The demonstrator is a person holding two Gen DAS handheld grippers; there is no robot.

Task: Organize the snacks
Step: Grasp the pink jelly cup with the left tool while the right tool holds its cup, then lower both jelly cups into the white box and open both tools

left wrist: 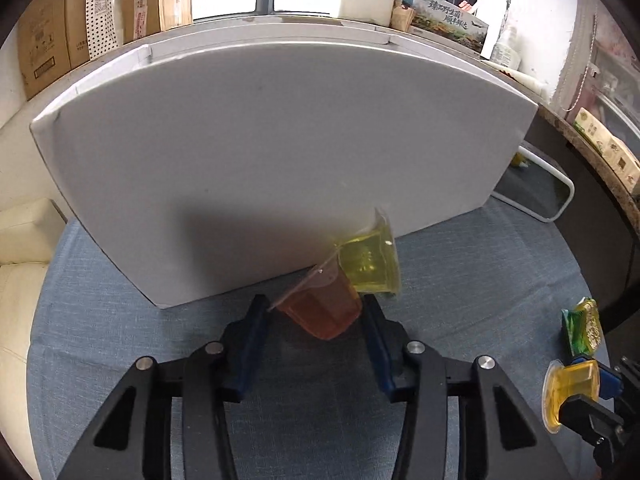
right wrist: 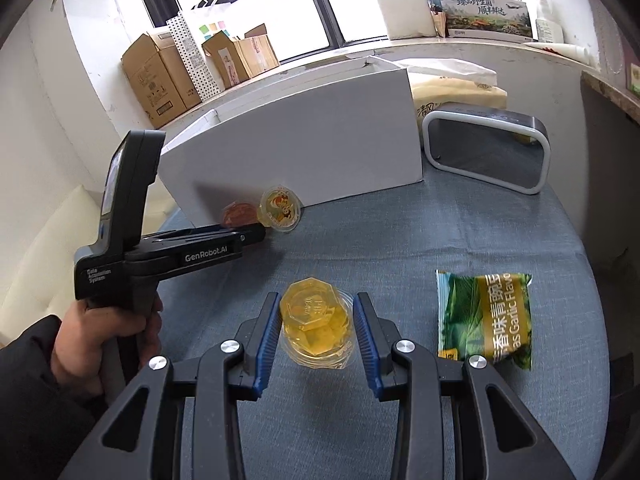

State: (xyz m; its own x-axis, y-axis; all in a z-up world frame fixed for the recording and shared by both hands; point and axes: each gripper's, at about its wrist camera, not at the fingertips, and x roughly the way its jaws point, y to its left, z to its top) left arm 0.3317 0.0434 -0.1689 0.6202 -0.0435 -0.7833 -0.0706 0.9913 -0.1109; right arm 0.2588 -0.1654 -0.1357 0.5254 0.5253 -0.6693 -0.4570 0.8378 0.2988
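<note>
My left gripper [left wrist: 315, 304] is shut on an orange jelly cup [left wrist: 324, 314], which tilts with its lid edge against the left pad, just in front of the big white box [left wrist: 260, 152]. A yellow-green jelly cup [left wrist: 370, 264] leans on the box right behind it. In the right wrist view the same pair, the orange cup [right wrist: 239, 214] and the cartoon-lidded yellow cup [right wrist: 280, 208], sit at the box's foot by the left gripper's tips [right wrist: 256, 235]. My right gripper [right wrist: 317, 300] is shut on a yellow jelly cup [right wrist: 316, 328], both blue pads against its sides.
A green garlic-pea snack packet [right wrist: 486, 320] lies on the blue cloth [right wrist: 400, 240] right of my right gripper. A grey, white-rimmed device [right wrist: 488, 152] stands right of the box. Cardboard boxes [right wrist: 160, 76] line the windowsill. A hand and dark sleeve [right wrist: 100, 332] hold the left gripper.
</note>
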